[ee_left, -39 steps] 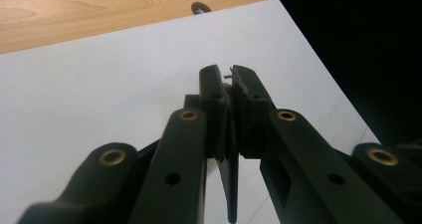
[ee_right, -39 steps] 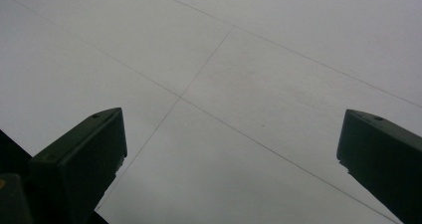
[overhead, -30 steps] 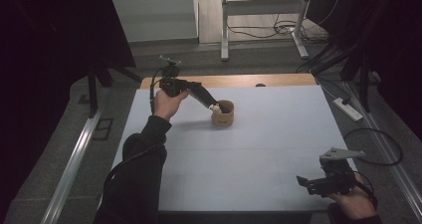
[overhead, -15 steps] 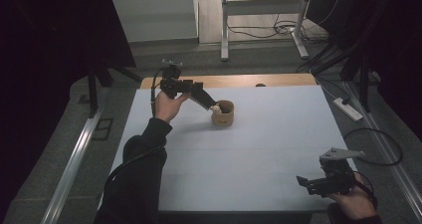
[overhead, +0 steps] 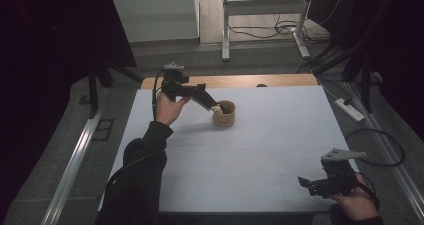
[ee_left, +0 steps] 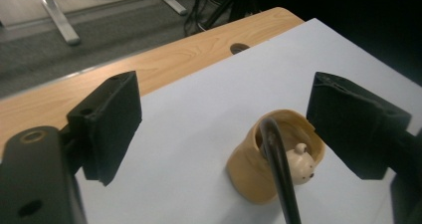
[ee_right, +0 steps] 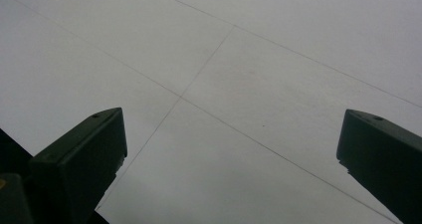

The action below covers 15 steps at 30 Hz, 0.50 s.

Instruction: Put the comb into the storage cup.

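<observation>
While the white table [overhead: 260, 155] lies bare around it, your tan cup [ee_left: 268, 169] stands upright toward the far side, near the wooden edge, with a small bear figure [ee_left: 302, 168] inside. Your left gripper [ee_left: 224, 124] has just been opening; its jaws stand spread, nothing pinched between them. Your right gripper [ee_right: 231, 169] hangs spread over the near corner. Pull back carelessly and the jaw close beside the rim could tip the cup.

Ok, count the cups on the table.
1. A tan cup stands toward the table's far side, just past the open left gripper, with a small bear figure inside it.
</observation>
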Each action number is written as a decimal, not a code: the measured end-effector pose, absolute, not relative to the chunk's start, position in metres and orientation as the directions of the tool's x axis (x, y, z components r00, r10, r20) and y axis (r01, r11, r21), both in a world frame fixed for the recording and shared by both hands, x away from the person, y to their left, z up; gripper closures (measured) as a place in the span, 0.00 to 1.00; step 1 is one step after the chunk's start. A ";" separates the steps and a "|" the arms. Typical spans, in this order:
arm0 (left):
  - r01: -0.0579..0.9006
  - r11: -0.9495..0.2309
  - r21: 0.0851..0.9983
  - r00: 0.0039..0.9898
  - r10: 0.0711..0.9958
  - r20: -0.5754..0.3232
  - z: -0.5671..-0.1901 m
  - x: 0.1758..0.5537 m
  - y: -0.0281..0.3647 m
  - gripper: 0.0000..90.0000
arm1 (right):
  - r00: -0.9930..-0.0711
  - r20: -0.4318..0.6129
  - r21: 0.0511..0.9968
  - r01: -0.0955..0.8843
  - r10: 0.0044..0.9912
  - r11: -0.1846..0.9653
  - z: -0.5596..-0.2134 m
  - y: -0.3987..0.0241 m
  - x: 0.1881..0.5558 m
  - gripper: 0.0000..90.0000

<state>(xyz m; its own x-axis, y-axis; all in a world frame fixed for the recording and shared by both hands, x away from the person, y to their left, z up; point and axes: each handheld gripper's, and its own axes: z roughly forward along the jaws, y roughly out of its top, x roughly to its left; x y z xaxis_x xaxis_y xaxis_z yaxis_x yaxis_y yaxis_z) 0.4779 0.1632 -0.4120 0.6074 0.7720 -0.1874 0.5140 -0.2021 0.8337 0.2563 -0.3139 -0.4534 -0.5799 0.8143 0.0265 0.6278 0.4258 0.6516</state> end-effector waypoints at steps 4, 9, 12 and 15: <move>0.492 -0.250 0.834 0.618 0.775 -0.132 -0.414 0.476 0.161 0.08 | -0.579 0.026 0.652 0.628 0.815 0.426 -0.453 -0.314 0.256 0.00; 0.483 -0.265 0.834 0.629 0.768 -0.120 -0.417 0.474 0.160 0.01 | -0.580 0.025 0.652 0.627 0.814 0.426 -0.453 -0.314 0.256 0.00; 0.486 -0.265 0.833 0.636 0.761 -0.129 -0.419 0.472 0.161 0.00 | -0.580 0.024 0.652 0.627 0.814 0.427 -0.453 -0.314 0.256 0.00; 0.488 -0.269 0.831 0.651 0.746 -0.141 -0.420 0.471 0.162 0.00 | -0.581 0.026 0.653 0.626 0.813 0.427 -0.453 -0.314 0.256 0.00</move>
<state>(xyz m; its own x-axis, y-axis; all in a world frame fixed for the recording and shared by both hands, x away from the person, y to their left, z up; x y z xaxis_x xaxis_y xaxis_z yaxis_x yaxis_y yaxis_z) 0.4709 0.1624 -0.4197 0.6513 0.7455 -0.1413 0.4876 -0.2686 0.8307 0.2560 -0.3138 -0.4532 -0.5810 0.8135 0.0256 0.6260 0.4266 0.6529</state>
